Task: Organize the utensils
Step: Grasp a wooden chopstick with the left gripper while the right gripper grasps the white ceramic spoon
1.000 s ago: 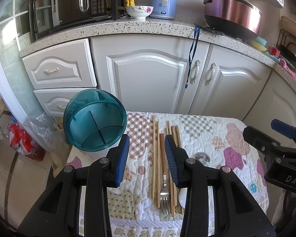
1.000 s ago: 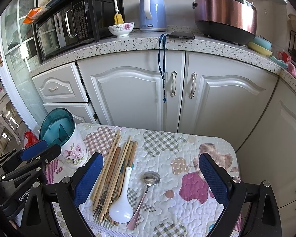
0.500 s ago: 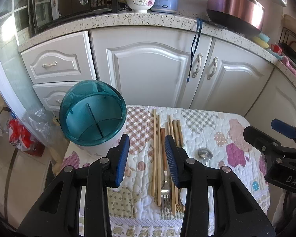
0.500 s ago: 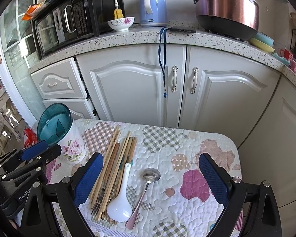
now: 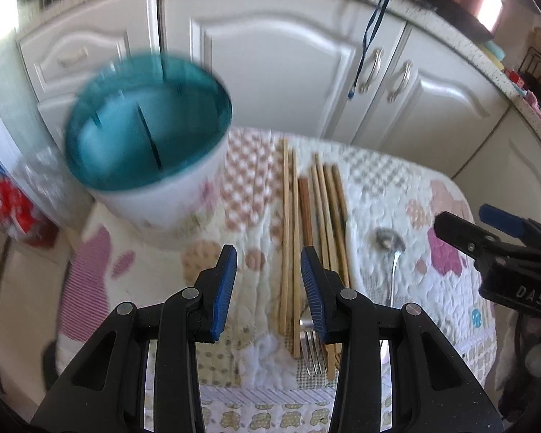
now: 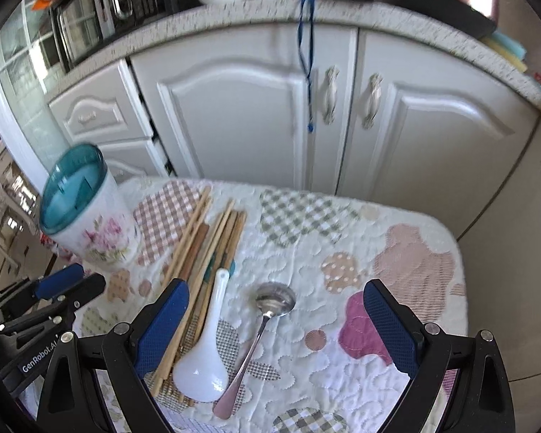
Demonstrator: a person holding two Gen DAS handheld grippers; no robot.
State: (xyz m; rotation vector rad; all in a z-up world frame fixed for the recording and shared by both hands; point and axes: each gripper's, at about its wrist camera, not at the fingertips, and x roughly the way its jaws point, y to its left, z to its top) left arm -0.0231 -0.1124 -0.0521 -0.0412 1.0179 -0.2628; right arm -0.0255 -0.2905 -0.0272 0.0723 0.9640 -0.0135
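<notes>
Your counter [image 6: 396, 238] wears a quilted patchwork cloth, with white kitchen cabinets [image 6: 256, 108] behind it. Your right gripper [image 6: 276, 328] has its jaws spread wide and empty above a white ceramic spoon [image 6: 203, 357] and a steel spoon [image 6: 267, 315]; the left view hides the white one. Your left gripper [image 5: 268, 288] is parted, holding nothing, over the wooden chopsticks [image 5: 288, 234] and a fork [image 5: 312, 346]. Farther left stands the floral utensil holder [image 6: 90, 216], its teal divided interior blurred.
</notes>
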